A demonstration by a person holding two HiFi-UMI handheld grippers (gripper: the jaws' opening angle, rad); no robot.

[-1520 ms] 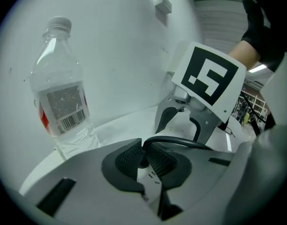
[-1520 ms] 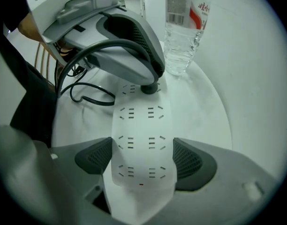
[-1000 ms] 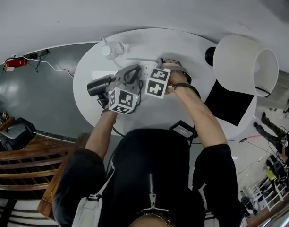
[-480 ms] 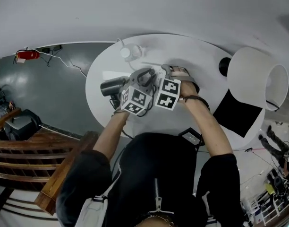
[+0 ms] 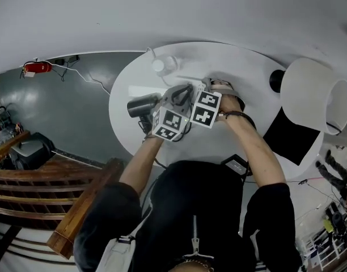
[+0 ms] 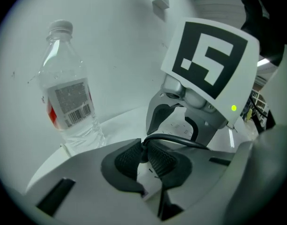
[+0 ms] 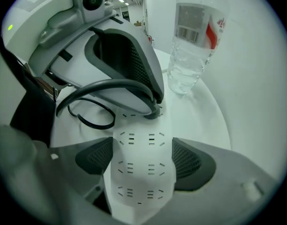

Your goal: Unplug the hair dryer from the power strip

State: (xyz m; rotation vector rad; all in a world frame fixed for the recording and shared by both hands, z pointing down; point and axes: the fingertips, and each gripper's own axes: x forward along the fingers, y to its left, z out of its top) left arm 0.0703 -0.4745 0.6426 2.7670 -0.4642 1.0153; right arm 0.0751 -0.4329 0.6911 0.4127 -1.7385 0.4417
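White round table [image 5: 241, 61] carries the dark hair dryer [image 5: 140, 105] at its left, likely light and rigid. Right tongs [image 7: 142, 159] are closing across the stiff white power strip [image 7: 139, 191]. Left tongs [image 6: 144, 159] pinch the bendy black cord [image 6: 181, 141]; its firm plug [image 7: 155, 112] looks the safer hold.

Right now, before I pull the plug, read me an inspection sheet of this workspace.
Surface: round white table.
Job's things: hair dryer lying at the table's left; power strip under both grippers.
Clutter: water bottle upright; lamp shade; black square pad.
Grippers: left gripper shut on the black cable; right gripper closing on the power strip's long sides.
Cables: black cable loops beside the strip; thin floor cable.
Surroundings: grey floor, red canister, wooden steps.
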